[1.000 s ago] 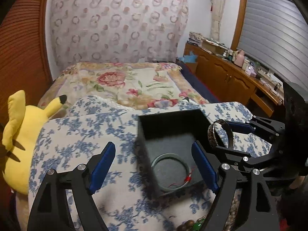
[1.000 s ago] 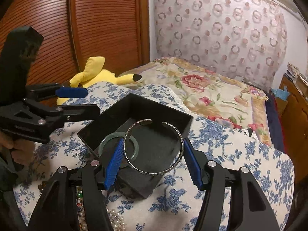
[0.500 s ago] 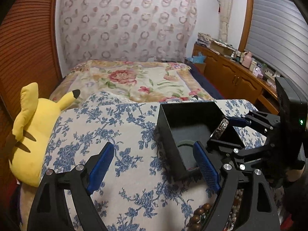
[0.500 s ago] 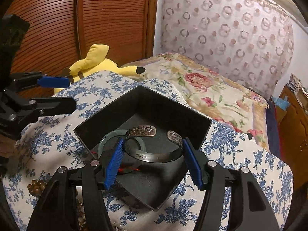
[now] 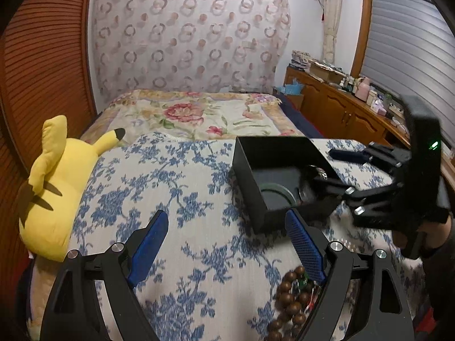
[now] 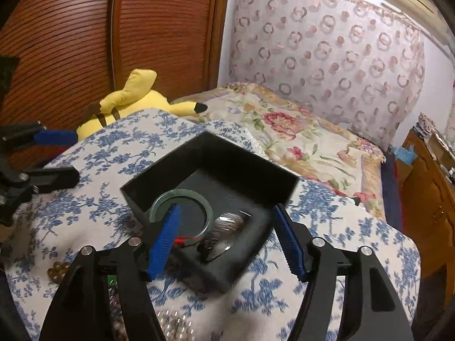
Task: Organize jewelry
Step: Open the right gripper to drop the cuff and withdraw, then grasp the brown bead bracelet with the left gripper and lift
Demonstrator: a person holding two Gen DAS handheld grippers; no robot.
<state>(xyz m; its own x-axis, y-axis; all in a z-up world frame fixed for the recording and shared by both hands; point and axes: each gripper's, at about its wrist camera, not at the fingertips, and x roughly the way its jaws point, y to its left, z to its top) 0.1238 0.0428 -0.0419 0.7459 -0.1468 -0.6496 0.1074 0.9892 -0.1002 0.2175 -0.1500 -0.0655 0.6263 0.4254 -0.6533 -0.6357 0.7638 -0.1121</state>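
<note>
Our right claw [image 6: 224, 236] stands spread wide over the near edge of the black box [image 6: 253, 167], pinching nothing; the silver cuff [image 6: 227, 221] lies blurred on the box floor between its fingers, just beside the green bangle [image 6: 179, 196], which rests flat nearer the box's left wall. Our left claw [image 5: 224, 244] is spread too and holds nothing, hovering over the blue-flowered cloth [image 5: 170, 176] to the left of the box. We judge the cuff's drop into the box to be done, so this step is closing. Nearer us than the box lie the wooden beads [image 5: 287, 292] and a pearly heap [image 6: 173, 324], still loose on the cloth. Next we must draw the right claw back clear of the box rim, pick one strand, and close on it low so it does not slip.
</note>
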